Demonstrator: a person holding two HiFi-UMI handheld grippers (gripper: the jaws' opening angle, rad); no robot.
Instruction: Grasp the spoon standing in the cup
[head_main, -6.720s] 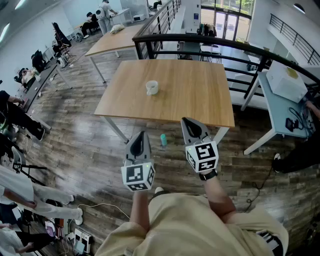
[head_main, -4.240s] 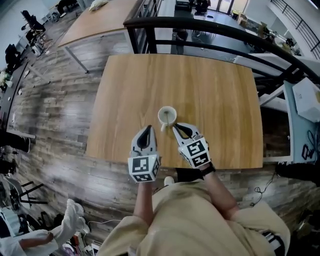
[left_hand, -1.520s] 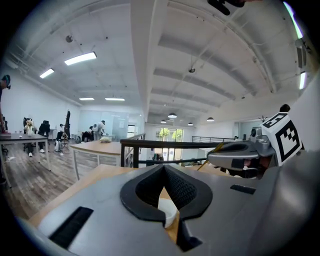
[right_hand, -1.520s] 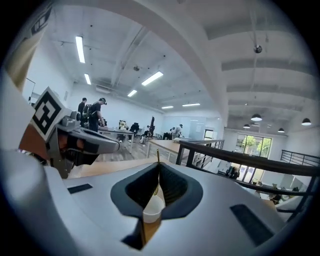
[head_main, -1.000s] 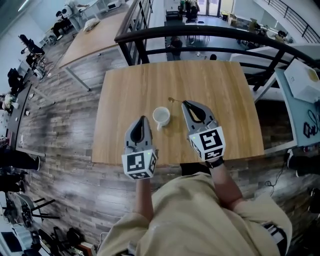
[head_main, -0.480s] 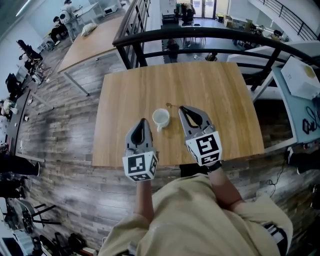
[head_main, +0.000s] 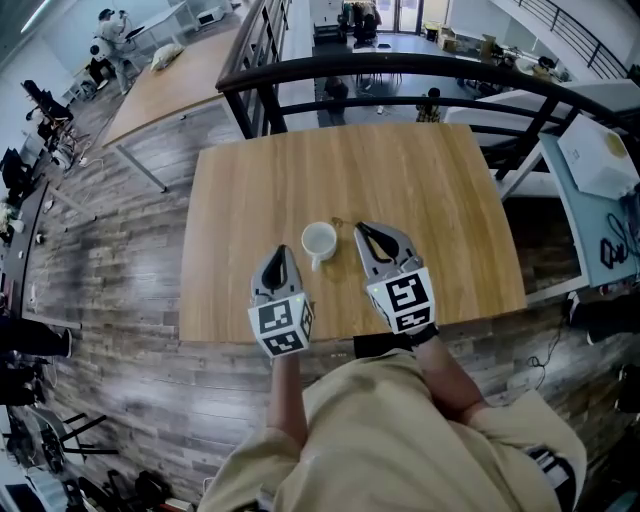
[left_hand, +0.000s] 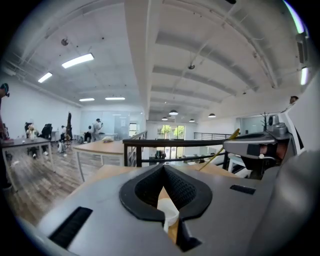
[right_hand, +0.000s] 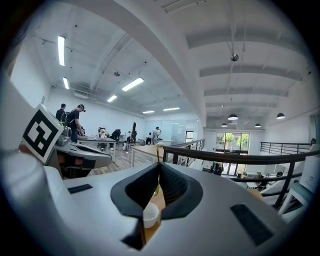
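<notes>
- The square light-wood tabletop (head_main: 400, 180) stands on a dark wood-plank floor (head_main: 110, 280) in an open-plan office with white ceiling beams and strip lights.
- A black metal railing (head_main: 400, 68) runs just beyond the tabletop's far edge; a second long wooden table (head_main: 160, 90) stands further off to the left, with people at desks in the distance.
- Count on the tabletop: one white ceramic cup (head_main: 319, 240). Count in hand: one thin gold-coloured metal spoon (right_hand: 157, 165). Count of grippers: two.
- The grey right gripper (head_main: 360, 228) hangs just to the right of the cup; its jaws are clamped together on the spoon, which stands upright between them, clear of the cup, bowl end down.
- The grey left gripper (head_main: 281, 250) hangs just to the near left of the cup; its jaws are together at the tips with nothing between them.
- The cup sits upright between the two grippers, near the tabletop's front edge.
</notes>
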